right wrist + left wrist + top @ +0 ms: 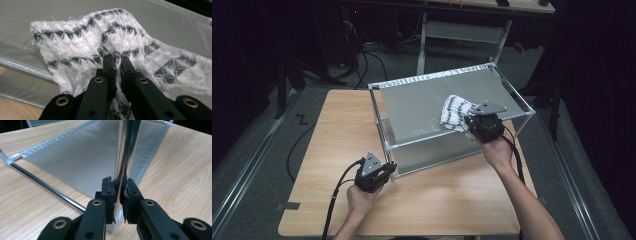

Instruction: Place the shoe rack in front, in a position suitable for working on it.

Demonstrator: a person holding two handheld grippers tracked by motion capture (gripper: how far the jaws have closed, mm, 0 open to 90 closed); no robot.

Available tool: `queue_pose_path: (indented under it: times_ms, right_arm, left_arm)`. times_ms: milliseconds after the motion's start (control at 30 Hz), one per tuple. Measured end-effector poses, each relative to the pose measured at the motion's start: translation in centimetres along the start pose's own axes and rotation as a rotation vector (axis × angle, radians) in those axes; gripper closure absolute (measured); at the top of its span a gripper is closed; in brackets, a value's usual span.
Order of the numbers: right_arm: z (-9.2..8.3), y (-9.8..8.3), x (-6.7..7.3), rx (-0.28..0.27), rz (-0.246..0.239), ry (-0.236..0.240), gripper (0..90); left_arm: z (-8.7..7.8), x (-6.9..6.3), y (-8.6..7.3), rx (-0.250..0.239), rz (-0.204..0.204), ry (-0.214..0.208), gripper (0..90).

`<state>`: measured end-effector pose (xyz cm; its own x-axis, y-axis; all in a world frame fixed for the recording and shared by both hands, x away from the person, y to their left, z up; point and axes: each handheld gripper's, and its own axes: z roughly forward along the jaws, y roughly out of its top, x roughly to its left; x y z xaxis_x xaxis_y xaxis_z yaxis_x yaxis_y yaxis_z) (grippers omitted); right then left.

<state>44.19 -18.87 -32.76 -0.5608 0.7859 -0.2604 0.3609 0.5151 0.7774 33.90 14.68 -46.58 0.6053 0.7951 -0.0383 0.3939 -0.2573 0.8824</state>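
Note:
A two-shelf metal rack [422,107] with grey shelves stands on the wooden table [332,150]. My left gripper [388,168] is shut on the rack's near left corner post [123,157], which stands upright between the jaws; midway between my own tips lies my left gripper [119,187]. A white cloth with a dark woven pattern [454,112] lies crumpled on the top shelf near its right front edge. My right gripper [472,122] is shut on a fold of this cloth [100,42], the fabric pinched between the jaws of my right gripper [118,60].
The rack's lower shelf [75,155] rests just above the tabletop, with a chrome rail [47,186] along its front. Bare wood lies left of the rack and along the near edge. Cables trail from both grippers over the near edge. Beyond the table is dark floor with table legs.

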Motion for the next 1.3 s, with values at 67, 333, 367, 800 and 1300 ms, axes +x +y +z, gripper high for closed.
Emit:
queue_pose_path:
  times_ms: [67,333,367,800,1300]
  right_arm:
    - [-0.1,-0.1,-0.3,0.007,0.002,-0.005,85.7]
    - [-0.3,0.0,0.1,0.005,0.000,0.002,85.7]
    - [-0.3,0.1,0.4,0.005,-0.008,0.004,85.7]
    - [0.2,1.3,4.1,-0.046,-0.036,0.082,85.5]
    - [0.3,1.1,3.3,-0.040,-0.008,0.068,85.5]
  left_arm:
    - [0.1,0.0,0.1,0.000,0.000,-0.001,81.3]
    - [0.4,0.0,0.4,0.008,-0.001,0.004,81.3]
    - [0.4,0.0,0.4,0.008,-0.002,0.004,81.4]
    - [0.5,-0.1,0.5,0.014,-0.012,0.020,81.3]
    - [0.8,-0.1,0.5,0.000,-0.028,0.025,81.1]
